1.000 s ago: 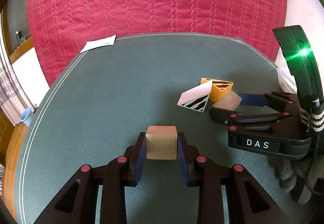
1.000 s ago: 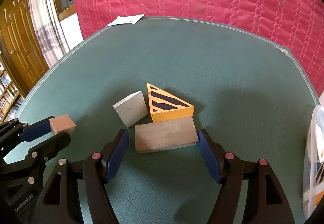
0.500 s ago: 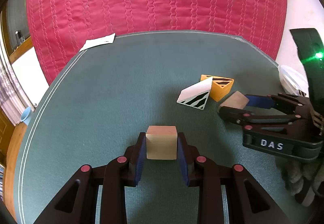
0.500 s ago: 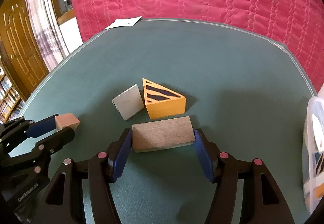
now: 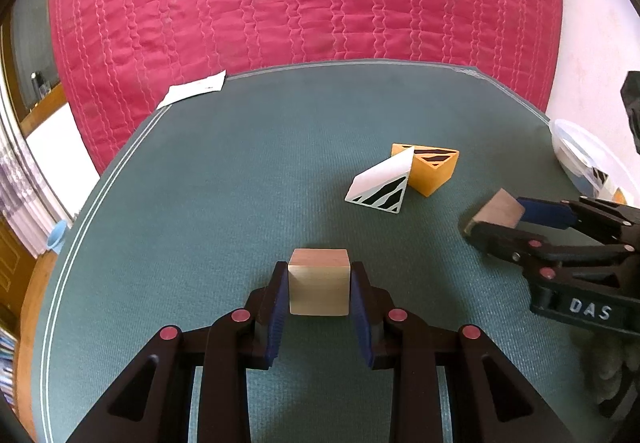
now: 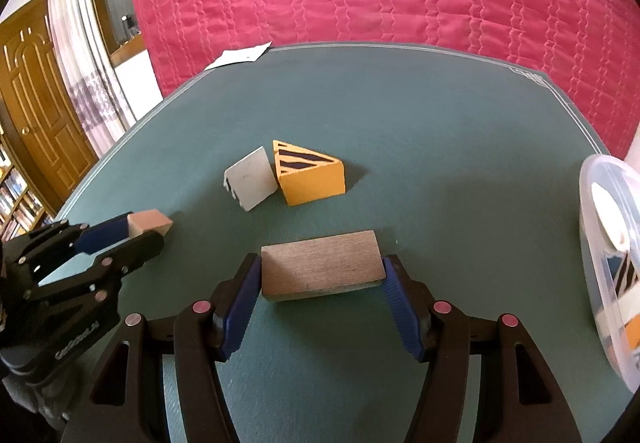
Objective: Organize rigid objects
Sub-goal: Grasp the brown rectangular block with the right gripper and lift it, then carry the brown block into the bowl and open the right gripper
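Left gripper (image 5: 319,285) jaws grasp a cube (image 5: 319,281), right gripper (image 6: 322,273) jaws a plank (image 6: 322,270); clear tub (image 6: 610,267) holds striped blocks (image 6: 625,275).

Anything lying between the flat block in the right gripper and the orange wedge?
No: only bare green mat separates the flat block from the orange wedge, per the right wrist view.

The clear tub (image 6: 608,267) is cut off at the right edge.

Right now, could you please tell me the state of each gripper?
Left gripper: shut on the wooden cube.
Right gripper: shut on the flat wooden block.
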Tool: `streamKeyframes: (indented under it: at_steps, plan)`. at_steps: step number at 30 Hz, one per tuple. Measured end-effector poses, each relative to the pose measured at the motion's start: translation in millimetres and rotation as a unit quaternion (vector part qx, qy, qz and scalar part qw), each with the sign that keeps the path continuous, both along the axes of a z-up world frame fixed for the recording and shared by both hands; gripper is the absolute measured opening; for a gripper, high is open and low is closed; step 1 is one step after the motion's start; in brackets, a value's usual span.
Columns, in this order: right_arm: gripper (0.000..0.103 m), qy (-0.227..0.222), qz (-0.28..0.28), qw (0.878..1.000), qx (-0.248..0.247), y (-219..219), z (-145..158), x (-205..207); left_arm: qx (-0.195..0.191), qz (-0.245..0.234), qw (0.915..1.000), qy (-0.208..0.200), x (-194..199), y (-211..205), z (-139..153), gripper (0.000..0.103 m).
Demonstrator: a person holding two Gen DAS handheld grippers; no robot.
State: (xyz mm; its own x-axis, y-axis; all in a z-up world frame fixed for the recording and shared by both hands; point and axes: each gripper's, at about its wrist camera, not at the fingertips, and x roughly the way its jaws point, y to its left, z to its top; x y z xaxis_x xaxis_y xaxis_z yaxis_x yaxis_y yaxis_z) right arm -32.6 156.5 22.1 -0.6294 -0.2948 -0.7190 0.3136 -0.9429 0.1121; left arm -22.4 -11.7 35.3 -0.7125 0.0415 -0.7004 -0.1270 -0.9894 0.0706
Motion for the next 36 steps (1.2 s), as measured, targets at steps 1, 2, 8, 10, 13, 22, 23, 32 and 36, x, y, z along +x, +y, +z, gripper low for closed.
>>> streamKeyframes:
  at_steps: [1,2,8,10,13,22,23,32,36]
  plan:
    - [0.062,0.0,0.001,1.0,0.0,1,0,3,-0.003,-0.001,1.0,0.002,0,1,0,0.031]
    - [0.062,0.001,0.001,1.0,-0.002,2,1,6,-0.005,-0.002,1.0,0.005,1,1,1,0.031]
    - [0.062,0.007,0.001,1.0,-0.004,9,2,22,-0.009,-0.003,0.9999,0.007,0,4,1,0.031]
    - [0.062,0.011,0.0,1.0,-0.004,11,3,27,-0.01,-0.004,0.9999,0.009,1,5,1,0.031]
    - [0.062,0.016,-0.001,1.0,-0.005,15,4,34,-0.016,-0.006,0.9998,0.013,3,8,1,0.031]
    - [0.062,0.022,-0.012,1.0,-0.011,32,7,50,-0.027,-0.017,0.9993,0.021,10,23,1,0.031]
    - [0.062,0.023,-0.015,1.0,-0.012,35,7,51,-0.03,-0.019,0.9991,0.023,12,25,1,0.031]
    - [0.062,0.023,-0.04,0.999,-0.022,57,10,60,-0.036,-0.028,0.9987,0.023,17,38,2,0.031]
    - [0.062,0.025,-0.051,0.998,-0.027,67,12,62,-0.038,-0.032,0.9985,0.022,22,44,1,0.031]
